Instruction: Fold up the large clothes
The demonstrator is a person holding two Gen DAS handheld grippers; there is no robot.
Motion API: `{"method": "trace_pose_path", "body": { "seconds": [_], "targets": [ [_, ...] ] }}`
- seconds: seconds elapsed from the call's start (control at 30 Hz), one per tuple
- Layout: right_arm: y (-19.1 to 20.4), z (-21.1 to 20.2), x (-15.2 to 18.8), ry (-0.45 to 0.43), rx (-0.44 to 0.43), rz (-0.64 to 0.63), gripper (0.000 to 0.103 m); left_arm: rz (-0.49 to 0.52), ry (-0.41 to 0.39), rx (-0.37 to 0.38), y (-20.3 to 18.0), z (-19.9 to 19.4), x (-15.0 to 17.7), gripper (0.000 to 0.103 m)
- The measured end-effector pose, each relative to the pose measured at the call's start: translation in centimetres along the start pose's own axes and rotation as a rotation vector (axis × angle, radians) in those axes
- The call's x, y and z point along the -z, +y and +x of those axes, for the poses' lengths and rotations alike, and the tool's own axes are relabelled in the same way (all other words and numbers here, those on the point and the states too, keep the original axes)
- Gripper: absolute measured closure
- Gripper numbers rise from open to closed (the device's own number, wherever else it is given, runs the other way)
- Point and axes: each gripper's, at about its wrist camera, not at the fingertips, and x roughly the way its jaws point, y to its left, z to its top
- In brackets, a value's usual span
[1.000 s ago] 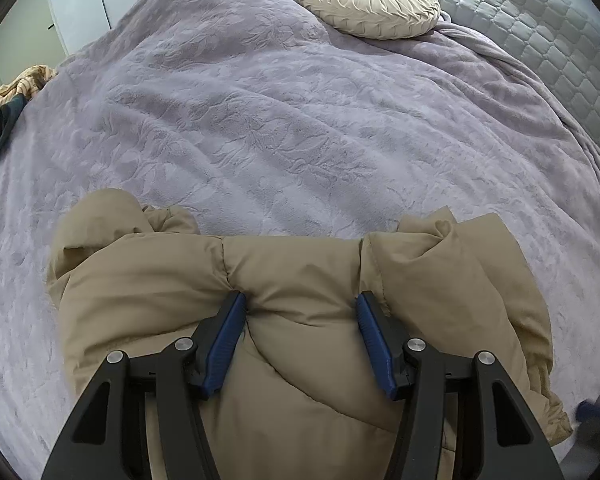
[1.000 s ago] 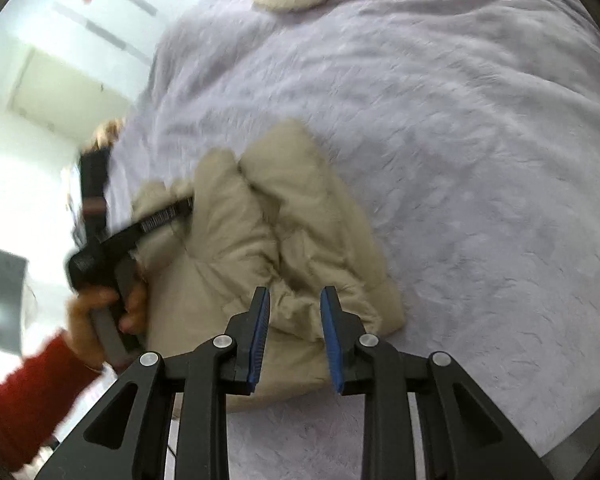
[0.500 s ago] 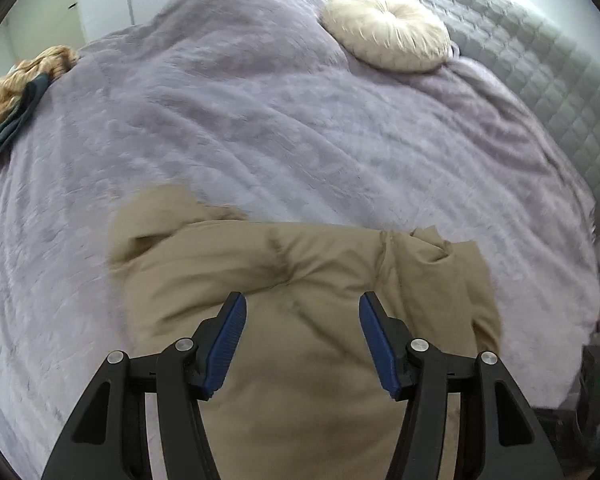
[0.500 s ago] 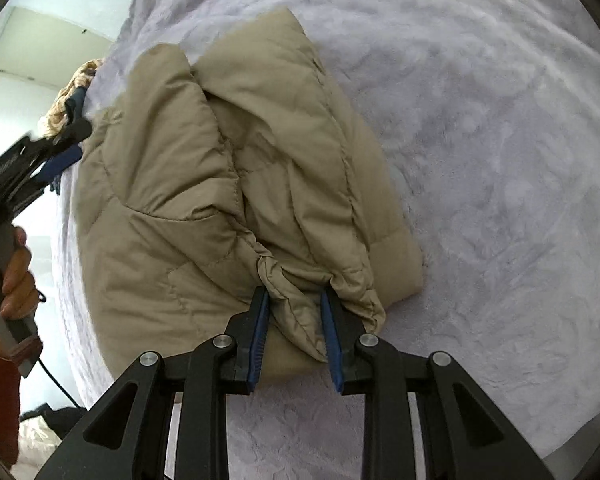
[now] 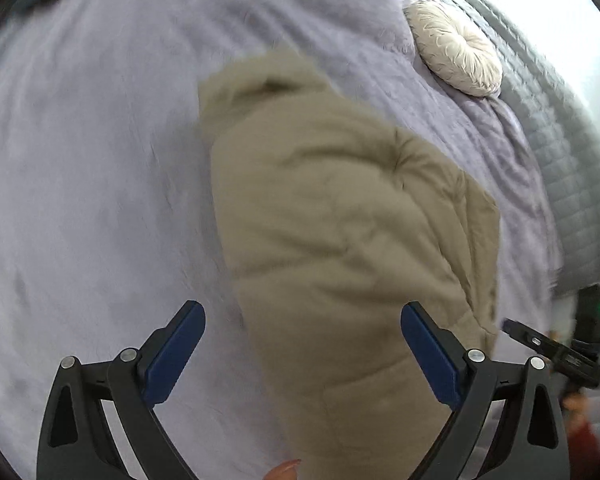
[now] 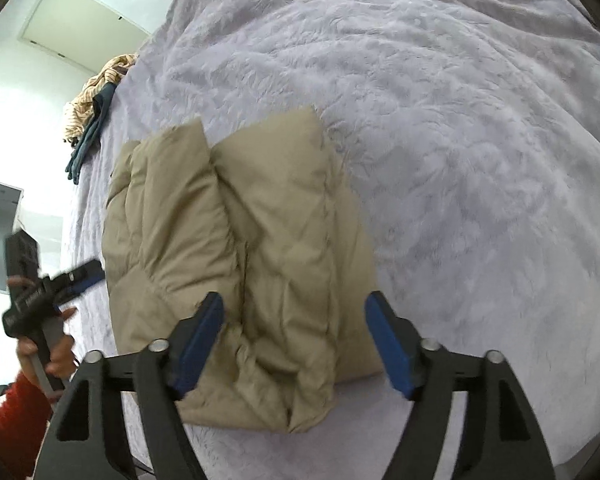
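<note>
jacket (image 6: 240, 248) seam, right view only

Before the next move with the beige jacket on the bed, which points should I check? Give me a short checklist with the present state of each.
1. Left gripper free of the beige jacket: ok, jaws just opened wide, pads off the cloth.
2. Right gripper released: ok, jaws just opened, jacket edge between them, unpinched.
3. Jacket lies folded on the bed cover: ok.
4. Fold tidy: not ok, the near edge is bunched.
5. Jacket clear of the round cushion: ok.
</note>
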Motion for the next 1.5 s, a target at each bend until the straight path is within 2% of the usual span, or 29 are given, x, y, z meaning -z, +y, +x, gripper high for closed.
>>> {"method": "trace_pose_path", "body": {
  "seconds": [0.1, 0.2, 0.33, 0.43, 0.53, 0.6, 0.77, 0.9, 0.97, 1.0, 1.03, 1.07, 1.13, 1.2, 1.33, 1.5],
  "targets": [
    [-1.3, 1.1, -1.3, 0.031, -0.047, 0.007, 0.019, -0.087, 0.034, 0.124, 1.9, 1.5, 0.8, 0.004],
    [-2.4, 2.8, -2.8, 0.068, -0.1, -0.001, 0.007, -0.133, 0.041, 0.221, 3.3, 2.6, 1.2, 0.004],
    [-3.5, 5.5, -4.5, 0.134, -0.158, -0.015, 0.0, -0.131, 0.036, 0.319, 4.6, 3.7, 1.7, 0.004],
    [-4.2, 7.8, -5.6, 0.196, -0.257, -0.012, 0.0, -0.129, 0.047, 0.385, 5.5, 4.5, 1.8, 0.004],
    [-4.7, 10.2, -6.5, 0.245, -0.339, -0.002, 0.0, -0.129, 0.054, 0.425, 6.4, 5.6, 1.8, 0.004],
    [-4.9, 12.0, -6.7, 0.276, -0.369, 0.005, 0.0, -0.138, 0.052, 0.439, 6.6, 6.3, 1.8, 0.0],
    [-4.2, 14.0, -7.5, 0.293, -0.448, 0.009, 0.0, -0.14, 0.064, 0.45, 6.4, 7.7, 1.4, 0.0],
    [-2.8, 15.7, -8.0, 0.33, -0.458, 0.013, 0.001, -0.133, 0.088, 0.451, 5.8, 8.5, 0.8, 0.0],
    [-1.8, 16.5, -8.2, 0.355, -0.431, 0.015, 0.003, -0.15, 0.109, 0.458, 5.0, 9.1, 0.5, 0.0],
    [-1.5, 16.5, -8.2, 0.355, -0.428, 0.021, 0.012, -0.152, 0.109, 0.452, 4.5, 9.1, 0.3, 0.0],
    [-1.2, 16.5, -8.1, 0.353, -0.436, 0.039, 0.028, -0.146, 0.106, 0.446, 4.2, 9.0, 0.2, 0.001],
    [-1.1, 16.3, -8.1, 0.347, -0.44, 0.048, 0.032, -0.134, 0.097, 0.437, 3.8, 8.6, 0.2, 0.003],
    [-0.6, 15.5, -7.8, 0.325, -0.447, 0.045, 0.048, -0.104, 0.085, 0.428, 2.8, 7.9, 0.0, 0.003],
    [0.1, 14.5, -7.5, 0.306, -0.45, 0.041, 0.053, -0.068, 0.074, 0.425, 1.6, 6.9, -0.2, 0.003],
    [2.4, 13.1, -6.8, 0.272, -0.483, 0.037, 0.055, -0.008, 0.035, 0.425, 0.0, 4.2, -0.8, 0.003],
    [7.4, 12.8, -6.6, 0.254, -0.538, -0.009, 0.055, -0.009, -0.042, 0.423, 1.8, -0.8, -2.2, 0.003]
  ]
}}
